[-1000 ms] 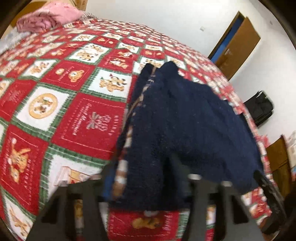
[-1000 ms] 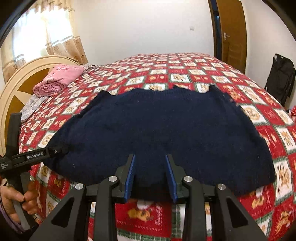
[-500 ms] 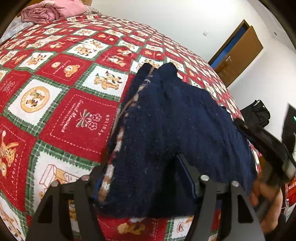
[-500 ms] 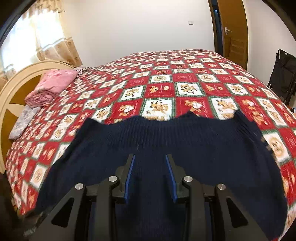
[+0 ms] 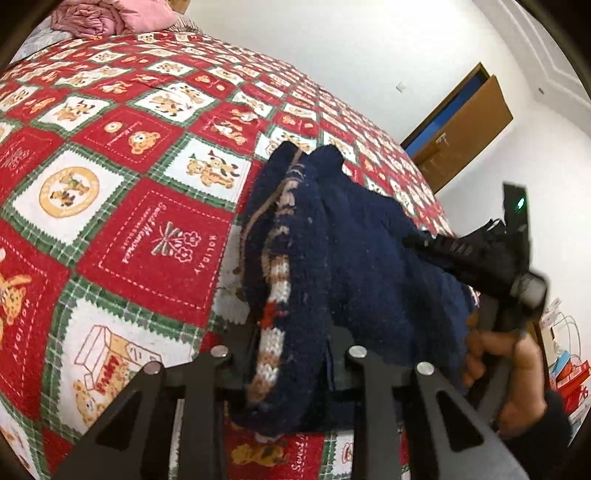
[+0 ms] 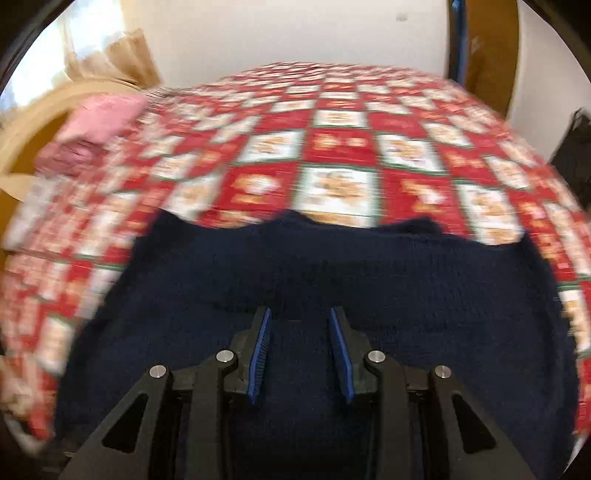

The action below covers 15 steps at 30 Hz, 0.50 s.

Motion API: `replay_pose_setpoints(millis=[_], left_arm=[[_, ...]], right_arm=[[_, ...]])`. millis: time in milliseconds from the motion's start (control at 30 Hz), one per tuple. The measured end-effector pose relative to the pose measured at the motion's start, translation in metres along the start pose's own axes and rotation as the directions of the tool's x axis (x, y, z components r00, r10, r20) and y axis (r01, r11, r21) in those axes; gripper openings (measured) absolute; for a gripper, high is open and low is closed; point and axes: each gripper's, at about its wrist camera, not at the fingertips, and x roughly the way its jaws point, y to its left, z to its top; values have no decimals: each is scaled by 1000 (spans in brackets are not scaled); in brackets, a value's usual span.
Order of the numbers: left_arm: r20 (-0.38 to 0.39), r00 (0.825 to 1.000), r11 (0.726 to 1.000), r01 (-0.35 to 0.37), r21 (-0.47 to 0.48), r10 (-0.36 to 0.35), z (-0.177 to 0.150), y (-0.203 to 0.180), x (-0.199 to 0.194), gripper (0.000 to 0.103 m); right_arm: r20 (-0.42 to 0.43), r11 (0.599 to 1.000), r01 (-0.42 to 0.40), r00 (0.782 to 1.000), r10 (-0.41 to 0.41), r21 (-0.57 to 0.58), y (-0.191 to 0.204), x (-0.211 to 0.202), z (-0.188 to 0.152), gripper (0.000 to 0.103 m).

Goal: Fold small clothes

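A navy knitted sweater with a striped patterned inside lies on the red patchwork bedspread. My left gripper is shut on the sweater's near edge, and cloth drapes over its fingers. My right gripper hangs over the sweater with its blue pads apart, and the knit lies under them; whether they hold cloth is unclear. It also shows in the left wrist view, held by a hand at the sweater's right side. The right wrist view is blurred.
A pink folded garment lies at the bed's head by a wooden headboard. A brown door stands open beyond the bed. A black bag sits by the right wall.
The sweater's far edge has come nearer in the right wrist view as that gripper moved forward over it. In the left wrist view the right gripper has come in at the sweater's right side.
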Motion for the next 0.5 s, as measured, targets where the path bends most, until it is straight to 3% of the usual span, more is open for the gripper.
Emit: replay_pose_setpoints(millis=[33, 67, 100, 200, 300, 433, 467, 500], left_arm=[[10, 1000, 1000, 13, -6, -13, -1, -1, -2, 27], [18, 1000, 1000, 25, -4, -25, -1, -2, -4, 27], [26, 999, 999, 34, 6, -35, 0, -5, -6, 27], [39, 997, 998, 61, 10, -61, -1, -5, -10, 27], [47, 996, 997, 82, -12, -82, -2, -1, -10, 27], [68, 993, 996, 93, -11, -92, -7, -2, -13, 27], [76, 993, 995, 95, -9, -94, -8, -2, -14, 27], [86, 992, 995, 97, -6, -96, -9, -3, -15, 27]], right_arm=[[-12, 998, -64, 998, 64, 1, 11, -2, 4, 61], [-25, 993, -119, 993, 119, 8, 20, -1, 8, 66], [-50, 982, -185, 981, 186, 26, 33, 4, 14, 68], [-132, 970, -241, 961, 244, 41, 62, 22, 23, 68], [-241, 982, -186, 955, 172, -36, 100, 49, 27, 68], [-369, 986, -101, 928, 46, -131, 143, 83, 26, 69], [-383, 981, -84, 924, 11, -173, 155, 91, 25, 71], [-387, 976, -70, 922, -15, -204, 160, 96, 25, 79]])
